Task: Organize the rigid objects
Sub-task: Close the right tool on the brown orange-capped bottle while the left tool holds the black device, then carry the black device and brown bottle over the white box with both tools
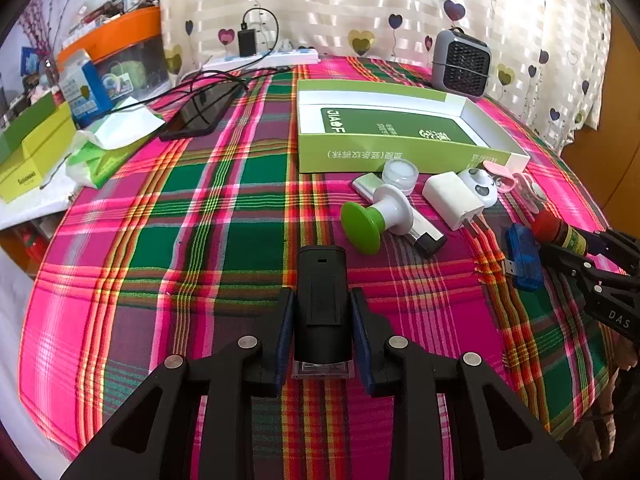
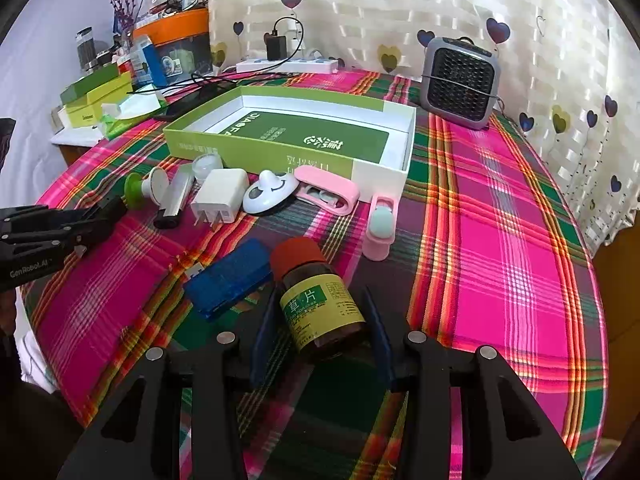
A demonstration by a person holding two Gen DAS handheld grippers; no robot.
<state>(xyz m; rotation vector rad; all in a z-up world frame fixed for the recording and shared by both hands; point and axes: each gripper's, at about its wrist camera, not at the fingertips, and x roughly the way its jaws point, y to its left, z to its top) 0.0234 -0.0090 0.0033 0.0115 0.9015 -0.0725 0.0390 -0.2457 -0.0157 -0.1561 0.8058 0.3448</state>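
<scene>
Left gripper (image 1: pixel 322 320): I have its fingers clamped on a black device (image 1: pixel 321 300), pads pressing both long sides. The device lies lengthwise along the fingers near the table's front edge, and gripping the flat sides should keep it from twisting.

Right gripper (image 2: pixel 316 328): the fingers sit either side of a brown medicine bottle (image 2: pixel 320 300) that lies on its side, red cap pointing away from me. A gap shows beside the left pad, so I cannot tell whether the bottle is truly pinched yet.

Green box (image 1: pixel 400 152): it stands open and empty toward the table's back edge, beside the grey fan (image 1: pixel 462 62). I judge it the place meant for the loose items.

Loose items: the blue USB stick (image 2: pixel 228 278) lies just left of the bottle. The white plug (image 2: pixel 218 196), panda-faced gadget (image 2: pixel 268 194), green-capped knob (image 1: pixel 370 222), small clear jar (image 1: pixel 400 174) and pink clip (image 2: pixel 328 192) crowd against the box's front wall, within easy reach.

Plaid cloth (image 1: pixel 200 208): it covers the table and is rucked near the stick, which could snag a dragged item.

Risk: the round bottle may roll if my grip is off-centre.
</scene>
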